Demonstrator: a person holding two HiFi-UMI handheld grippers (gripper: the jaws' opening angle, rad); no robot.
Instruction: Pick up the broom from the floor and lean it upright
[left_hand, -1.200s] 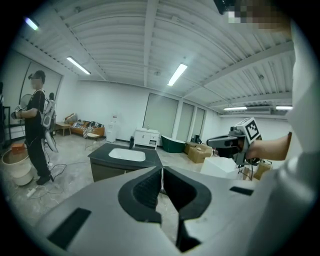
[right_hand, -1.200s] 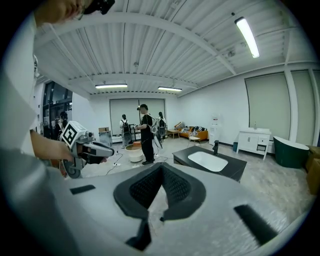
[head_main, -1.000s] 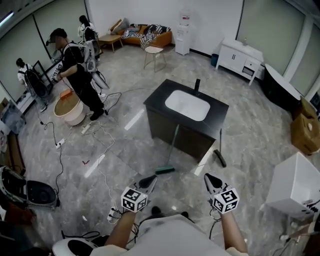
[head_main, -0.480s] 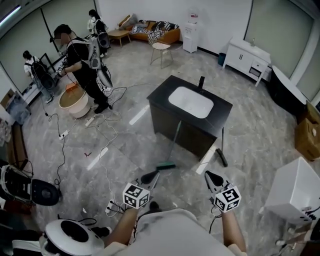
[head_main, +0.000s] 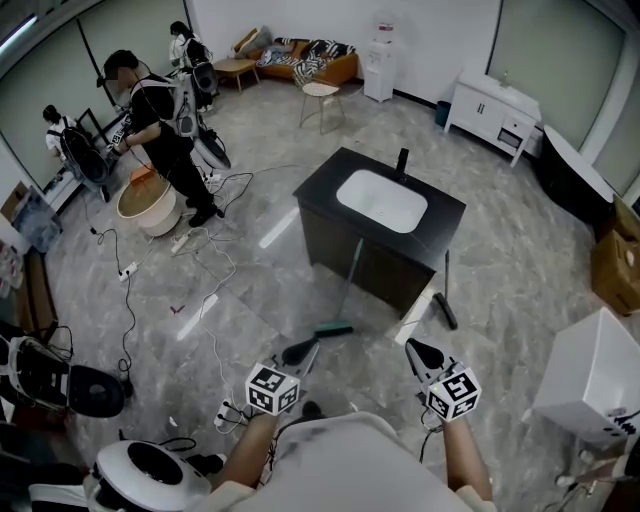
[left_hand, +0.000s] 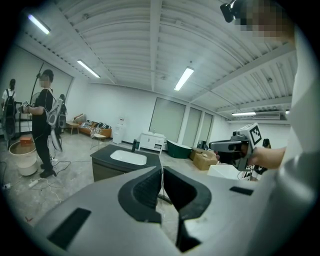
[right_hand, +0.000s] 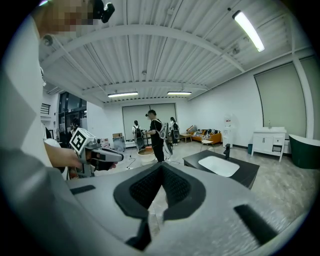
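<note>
The floor (head_main: 250, 300) is glossy grey stone-look tile, hard and probably slick under anything propped on it. In the middle of it stands the counter (head_main: 320, 195), a dark, boxy cabinet with a matte black top and a white, rounded sink (head_main: 381, 201) set into it. The broom (head_main: 347, 285) is at the near face of this counter. Its thin green handle slopes up against the cabinet front and its small green head (head_main: 333, 331) rests on the floor just before it, so it looks already propped. It is likely light, with a stiff, smooth handle that could slip in a loose grip. The best hold is around the middle of the handle or a little above, where the weight of the head tips it least. On such a shiny floor the head may slide out, so a steep lean seems safer. A second, dark long-handled sweeper (head_main: 445, 290) leans at the counter's right near corner. Loose cables (head_main: 215, 265) trail to the counter's left. The left tool (head_main: 308, 350) and right tool (head_main: 416, 349) hover well short of the counter, both closed on nothing.
</note>
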